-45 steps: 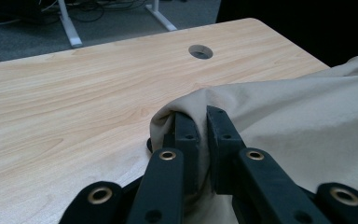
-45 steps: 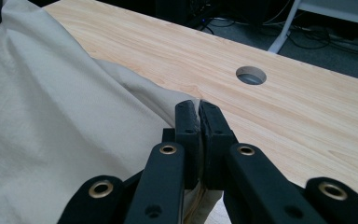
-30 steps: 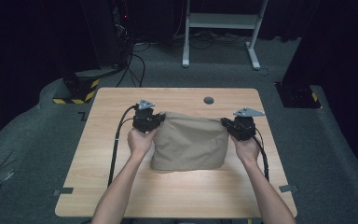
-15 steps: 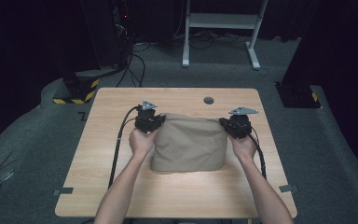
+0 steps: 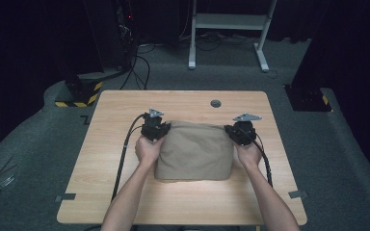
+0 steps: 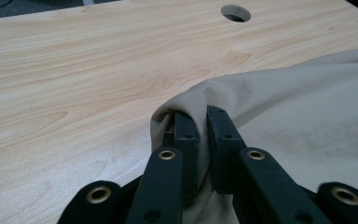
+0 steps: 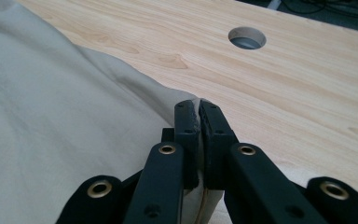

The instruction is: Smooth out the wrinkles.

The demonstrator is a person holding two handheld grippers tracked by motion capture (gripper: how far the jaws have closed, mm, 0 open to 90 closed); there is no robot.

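Cloth (image 5: pixel 192 150), folded, on table (image 5: pixel 111 144): my left gripper (image 6: pixel 200 122) and right gripper (image 7: pixel 199 116) pinch its far corners; I judge laying-down under way, release next.

Probably lab, black curtains (image 5: pixel 24 43), cables (image 5: pixel 142 62)

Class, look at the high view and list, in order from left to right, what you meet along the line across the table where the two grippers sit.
Bare light wooden table top → left gripper → folded beige cloth → right gripper → bare table top again.
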